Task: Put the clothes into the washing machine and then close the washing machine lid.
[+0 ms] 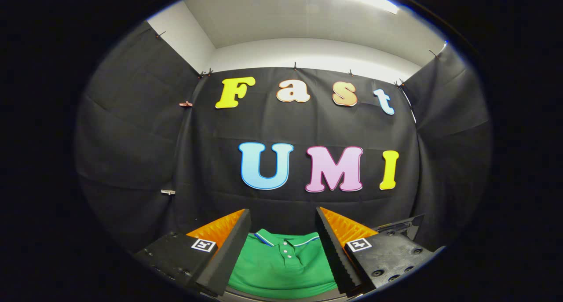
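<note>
text: none legible | gripper [283, 220] tags: coded squares, unreadable

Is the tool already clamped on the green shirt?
No, the tool is open, its fingers spread apart with the green polo shirt lying between and beyond them.

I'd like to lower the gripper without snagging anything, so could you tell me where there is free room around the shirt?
The gripper is open, and the green polo shirt lies folded in the gap seen between its fingers, so that spot is crowded. Ahead, open air runs from the shirt's collar to the black cloth wall. The surface beside the shirt is hidden behind the fingers.
</note>
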